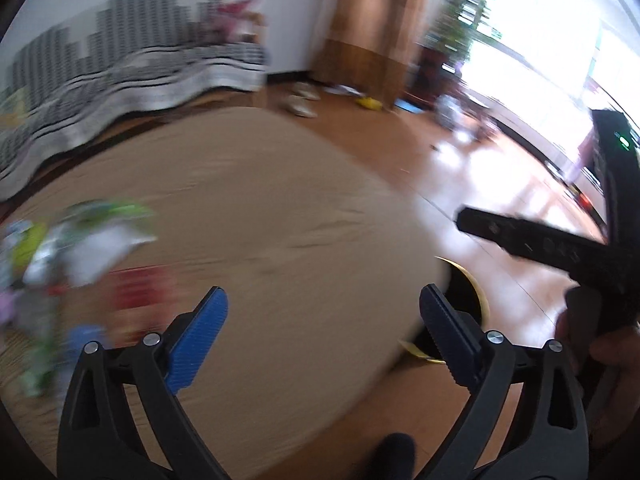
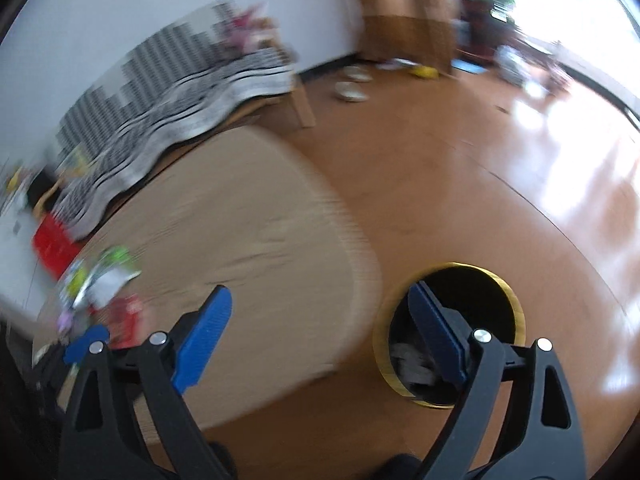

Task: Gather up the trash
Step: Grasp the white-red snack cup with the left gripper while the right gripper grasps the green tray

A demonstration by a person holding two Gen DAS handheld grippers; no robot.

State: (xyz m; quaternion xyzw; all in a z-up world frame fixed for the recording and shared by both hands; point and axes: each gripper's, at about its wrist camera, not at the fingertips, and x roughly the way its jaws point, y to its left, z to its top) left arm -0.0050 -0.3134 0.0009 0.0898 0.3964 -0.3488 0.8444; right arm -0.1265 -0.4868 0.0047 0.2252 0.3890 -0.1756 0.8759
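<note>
- at the left edge of the round beige table (image 1: 280, 208) sits the trash: a blurred heap of crumpled wrappers, white and green foil on top (image 1: 92, 236), a red packet (image 1: 140, 296) just beside it toward the table's middle. same heap shows near the table's left edge in the right wrist view (image 2: 100, 284).
- handling, my read: light, thin, crinkly film. soft, so it will collapse under the pads; probably slippery on the glossy faces. nothing fragile. best to pinch a bunched fold or a raised corner, not a flat face.
- motion blur hides individual pieces; can't count them or tell which overlap.
- left gripper (image 1: 324, 336): blue pads wide apart, nothing between them, touching nothing, over the table's near edge.
- right gripper (image 2: 320, 332): also spread wide and empty. its right pad hangs over the mouth of the black round bin with a gold rim (image 2: 516, 320), which stands on the wooden floor just off the table's right edge.
- bin already holds some grey crumpled scrap (image 2: 412, 364).
- bin rim also peeks out past the table edge in the left view (image 1: 476, 284).
</note>
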